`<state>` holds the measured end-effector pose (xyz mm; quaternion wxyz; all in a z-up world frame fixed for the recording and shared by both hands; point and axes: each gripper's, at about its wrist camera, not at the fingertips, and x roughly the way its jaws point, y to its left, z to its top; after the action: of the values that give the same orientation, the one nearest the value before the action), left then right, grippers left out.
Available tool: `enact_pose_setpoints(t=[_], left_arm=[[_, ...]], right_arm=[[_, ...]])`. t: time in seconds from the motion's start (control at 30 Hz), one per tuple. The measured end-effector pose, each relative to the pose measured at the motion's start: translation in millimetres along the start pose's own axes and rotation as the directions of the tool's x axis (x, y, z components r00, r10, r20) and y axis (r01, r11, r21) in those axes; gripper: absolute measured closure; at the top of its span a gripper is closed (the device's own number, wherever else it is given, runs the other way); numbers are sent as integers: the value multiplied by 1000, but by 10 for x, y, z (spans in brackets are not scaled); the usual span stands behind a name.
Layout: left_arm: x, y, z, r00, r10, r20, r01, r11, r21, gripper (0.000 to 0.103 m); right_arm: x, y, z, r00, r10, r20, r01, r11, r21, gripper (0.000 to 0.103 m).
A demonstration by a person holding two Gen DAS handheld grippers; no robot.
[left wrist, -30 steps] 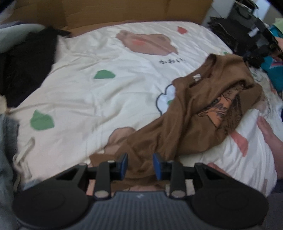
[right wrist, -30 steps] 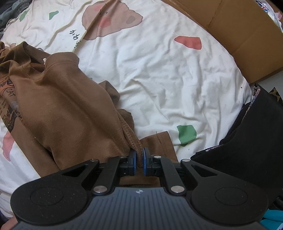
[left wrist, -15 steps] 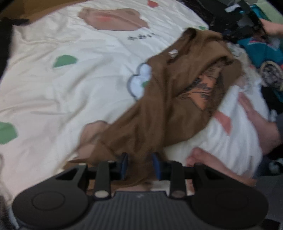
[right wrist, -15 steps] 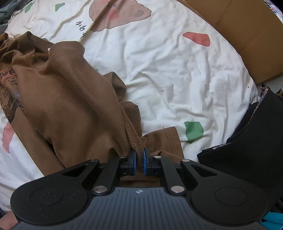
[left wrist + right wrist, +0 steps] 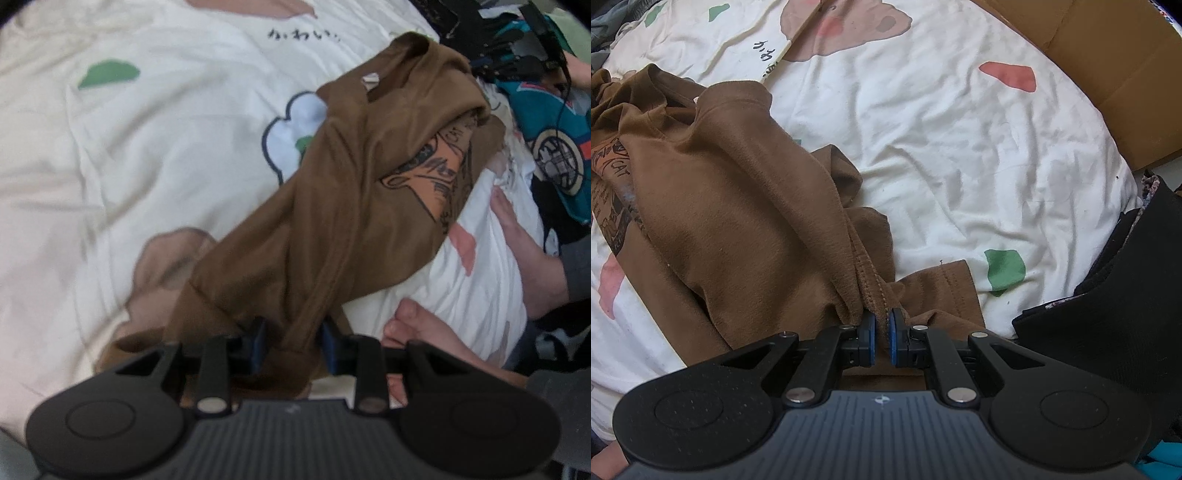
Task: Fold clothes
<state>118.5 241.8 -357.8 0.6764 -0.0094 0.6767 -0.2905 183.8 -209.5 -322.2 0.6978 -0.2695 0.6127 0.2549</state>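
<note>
Bed with a rumpled white cartoon-print sheet [image 5: 960,155], cardboard [image 5: 1108,74] behind it. Brown t-shirt [image 5: 332,206] lies bunched across the sheet. Left gripper [image 5: 293,345] part open, a gathered fold of shirt between its blue pads, clamped. Right gripper [image 5: 881,334] nearly closed, pinching the stitched hem. Left view blurred; shirt's orange cat print half hidden by folds. Soft matte knit.
</note>
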Motion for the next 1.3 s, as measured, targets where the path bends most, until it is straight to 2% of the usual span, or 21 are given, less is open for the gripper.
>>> enact_pose_setpoints(t=[0.1, 0.17, 0.33, 0.47, 0.57, 0.73, 0.9, 1.17, 1.23, 1.3], left_arm=[[33, 36, -12, 1000, -8, -2, 8, 1000, -14, 78], [12, 37, -28, 1000, 2, 3, -2, 1000, -11, 87], [-237, -44, -97, 995, 86, 60, -85, 996, -6, 91], [-553, -133, -197, 978, 164, 133, -159, 986, -45, 91], [-806, -210, -238, 956, 226, 189, -212, 973, -91, 91], [-1156, -411, -271, 903, 341, 263, -302, 937, -177, 92], [-1562, -662, -317, 843, 437, 314, -363, 893, -267, 92], [-2150, -1202, -511, 750, 545, 375, -422, 831, -363, 93], [-2314, -1368, -588, 714, 573, 403, -433, 813, -389, 97], [-2509, -1522, -681, 670, 603, 433, -438, 792, -426, 98]], right_arm=[[3, 10, 1, 1000, -1, 5, 1, 1000, -3, 97], [-5, 2, -5, 1000, -5, 15, 5, 1000, 4, 97], [-85, -44, -35, 998, -32, 60, 30, 999, 39, 98], [-235, -57, -82, 994, -54, 100, 46, 995, 84, 98], [-388, -39, -132, 989, -72, 128, 59, 993, 105, 98], [-692, -67, -238, 976, -107, 188, 77, 985, 157, 98], [-921, -82, -323, 960, -120, 254, 78, 983, 169, 98], [-1523, -4, -383, 924, -121, 364, 70, 986, 151, 98], [-1722, 22, -417, 914, -122, 388, 70, 987, 147, 98], [-1957, 65, -459, 900, -118, 420, 62, 988, 144, 98]])
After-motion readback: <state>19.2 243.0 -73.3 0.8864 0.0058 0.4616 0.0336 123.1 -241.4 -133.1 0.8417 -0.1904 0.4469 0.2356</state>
